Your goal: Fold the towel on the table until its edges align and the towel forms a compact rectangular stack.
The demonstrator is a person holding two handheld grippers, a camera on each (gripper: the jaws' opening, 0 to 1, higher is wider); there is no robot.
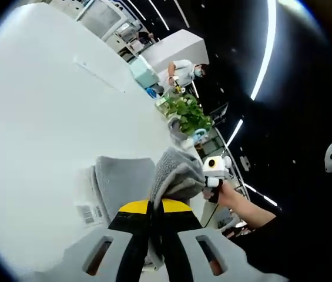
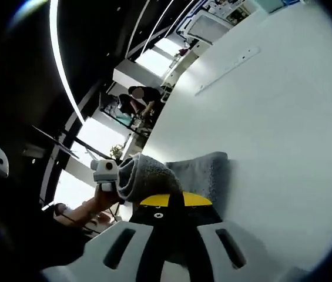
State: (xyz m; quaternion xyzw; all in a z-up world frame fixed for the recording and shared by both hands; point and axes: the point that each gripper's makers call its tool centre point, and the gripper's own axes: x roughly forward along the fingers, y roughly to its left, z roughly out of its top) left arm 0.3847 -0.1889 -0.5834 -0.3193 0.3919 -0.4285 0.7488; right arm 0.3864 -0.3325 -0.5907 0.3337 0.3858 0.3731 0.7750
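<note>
We hold the grey towel (image 1: 174,173) lifted off the white table (image 1: 36,117); the left gripper (image 1: 155,207) has its jaws closed on one corner, the right gripper (image 2: 175,202) on the other; the cloth hangs just beyond our fingertips, its lifted edge running between both hands.

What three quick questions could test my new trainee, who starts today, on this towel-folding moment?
1. True or false: the left claw is shut on the towel.
2. What colour is the towel? A) grey B) red C) blue
3. Fill in: the towel lies on a white ____.

Key:
1. True; the right claw grips it too.
2. A
3. table
</note>
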